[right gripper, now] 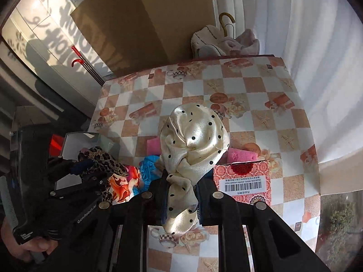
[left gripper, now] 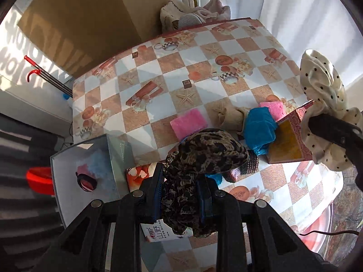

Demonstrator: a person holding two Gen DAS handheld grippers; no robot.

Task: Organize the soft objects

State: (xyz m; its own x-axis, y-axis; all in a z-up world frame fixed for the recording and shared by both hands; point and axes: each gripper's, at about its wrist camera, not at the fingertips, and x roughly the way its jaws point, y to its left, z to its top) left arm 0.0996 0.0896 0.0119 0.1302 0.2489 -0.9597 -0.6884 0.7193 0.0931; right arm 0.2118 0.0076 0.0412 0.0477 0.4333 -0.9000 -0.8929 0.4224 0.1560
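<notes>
The left claw (left gripper: 179,195) was clenched on a leopard scrunchie (left gripper: 199,156) above the table (left gripper: 158,72); at three o'clock the right claw (right gripper: 181,192) gripped a dotted cream scrunchie (right gripper: 192,140). Either slack fabric could probably slip free. Two pink sponges (left gripper: 188,123) and one blue cloth (left gripper: 261,131) lay below.

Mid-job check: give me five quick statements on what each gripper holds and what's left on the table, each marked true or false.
1. The left gripper is clamped on a leopard-print scrunchie. True.
2. The right gripper is empty. False: it is shut on a cream polka-dot scrunchie.
3. Two pink sponges lie on the checked tablecloth. True.
4. The blue cloth is held in a gripper. False: it lies on the table beside the red patterned box.
5. The grey box at the left holds nothing. False: something dark and pinkish lies inside.
</notes>
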